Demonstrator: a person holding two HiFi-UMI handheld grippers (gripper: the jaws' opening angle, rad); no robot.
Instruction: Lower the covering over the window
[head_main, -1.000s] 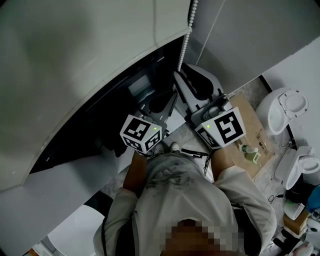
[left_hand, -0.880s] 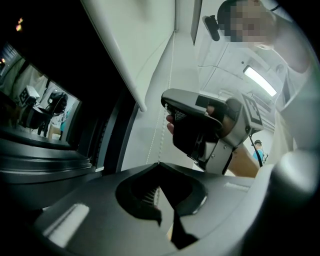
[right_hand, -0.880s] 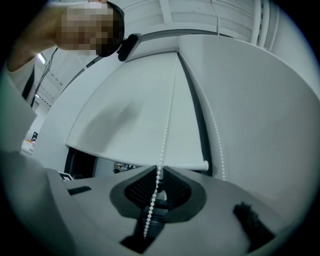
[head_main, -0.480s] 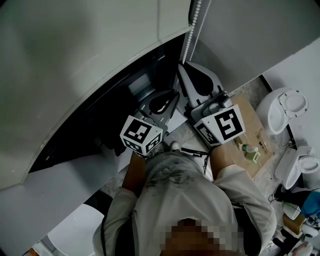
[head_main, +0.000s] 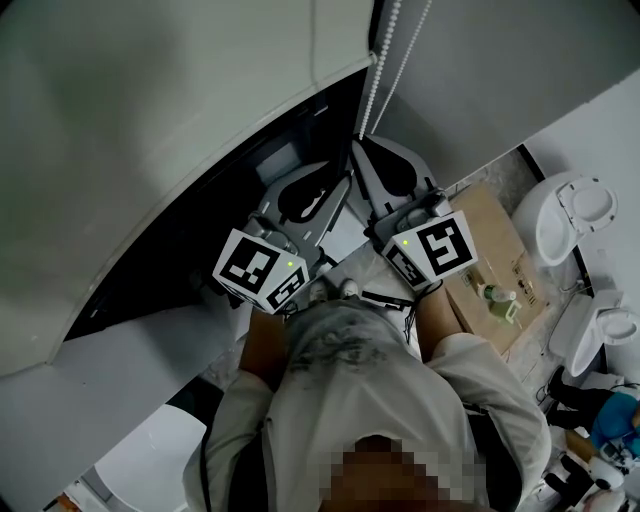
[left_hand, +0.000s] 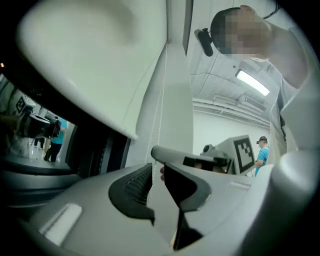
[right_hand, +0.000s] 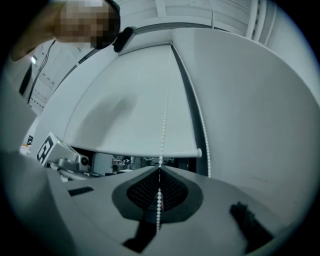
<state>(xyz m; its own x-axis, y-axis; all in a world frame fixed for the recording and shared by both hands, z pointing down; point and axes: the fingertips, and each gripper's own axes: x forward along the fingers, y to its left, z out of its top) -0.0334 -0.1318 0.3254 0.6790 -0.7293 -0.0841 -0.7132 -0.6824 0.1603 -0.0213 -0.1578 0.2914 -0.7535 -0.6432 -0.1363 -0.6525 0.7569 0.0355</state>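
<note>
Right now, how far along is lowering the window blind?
Done: the blind hangs partway down, with dark glass showing below.
In hand: the right hand-held gripper is shut on the bead chain. The left hand-held gripper has just been opening and grips nothing.
Left: more chain pulls.

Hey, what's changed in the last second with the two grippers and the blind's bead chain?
The right gripper has closed on the bead chain, which now runs between its pads. The left gripper has just been opening; its jaws stand apart, gripping nothing, and in the head view it has shifted left. The blind hangs about where it was.
</note>
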